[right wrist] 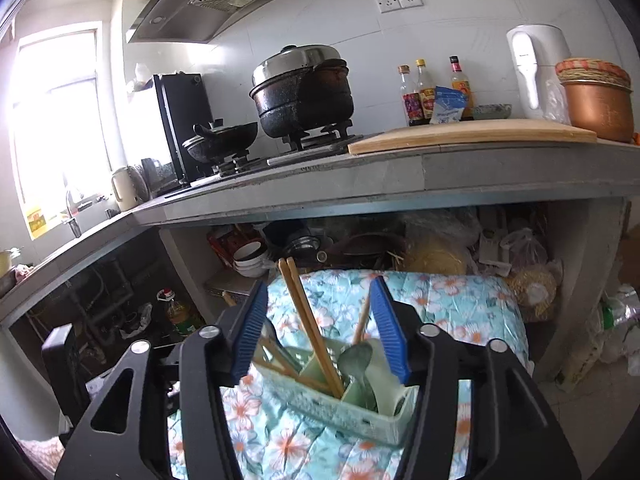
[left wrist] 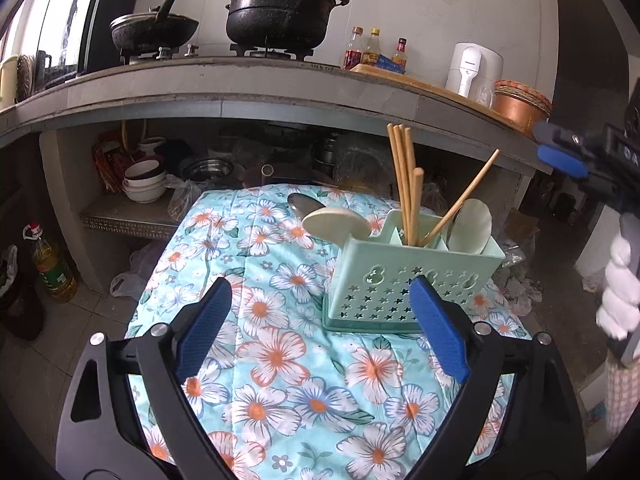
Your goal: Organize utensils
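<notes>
Chopsticks, spoons upright in caddy

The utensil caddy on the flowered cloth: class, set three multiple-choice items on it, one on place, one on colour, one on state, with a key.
1. Where do the chopsticks stand?
A. in the utensil caddy
B. on the stove
C. on the floor

2. What colour is the caddy?
A. red
B. mint green
C. black

3. How do the right gripper jaws stand?
A. shut on a spoon
B. shut on chopsticks
C. open, pressing on nothing

Key: A, the sticks rise from its compartments; B, its star-punched wall is pale green; C, the blue pads stand apart, clear of the sticks.
</notes>
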A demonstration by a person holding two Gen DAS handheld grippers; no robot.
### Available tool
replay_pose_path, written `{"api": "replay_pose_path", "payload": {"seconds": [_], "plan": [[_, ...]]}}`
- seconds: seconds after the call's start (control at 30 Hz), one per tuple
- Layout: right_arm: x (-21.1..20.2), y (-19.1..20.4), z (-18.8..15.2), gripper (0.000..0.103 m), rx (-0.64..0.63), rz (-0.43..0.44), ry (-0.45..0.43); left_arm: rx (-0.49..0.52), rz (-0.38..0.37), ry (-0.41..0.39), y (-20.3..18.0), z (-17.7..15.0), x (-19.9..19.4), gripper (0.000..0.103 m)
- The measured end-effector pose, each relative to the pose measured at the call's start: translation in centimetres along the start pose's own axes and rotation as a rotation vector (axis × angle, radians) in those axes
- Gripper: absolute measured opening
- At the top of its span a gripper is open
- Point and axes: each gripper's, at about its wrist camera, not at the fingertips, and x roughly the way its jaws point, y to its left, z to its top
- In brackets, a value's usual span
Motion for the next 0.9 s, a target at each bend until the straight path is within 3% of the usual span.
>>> {"api": "replay_pose_path", "payload": {"seconds": [0.17, 0.23, 0.47, 0.73, 0.9], "plan": [[-3.2, 0.6, -4.3, 0.093, -0.008, -0.122, 0.031, 0.046, 0.048, -0.021, -2.5, 0.8, -1.9, 0.094], [-4.0, 0.6, -5.5, 0.097, -0.003, -0.151, 0.036, 0.045, 0.031, -0.017, -3.2, 0.7, -2.3, 0.094], [-4.9, 0.4, -8.4, 0.097, 0.004, -0.224, 0.114, 0.054, 0.030, 0.027, -5.3, -0.2, -3.2, 0.095], [-4.1, -0.1, -9.7, 0.097, 0.015, -0.321, 0.216, 0.032, 0.247, 0.054, -5.1, -1.5, -3.2, 0.095], [-3.7, 0.6, -9.8, 0.097, -0.019, -0.351, 0.222, 0.003, 0.301, 0.095, -3.9, -2.1, -2.9, 0.095]]}}
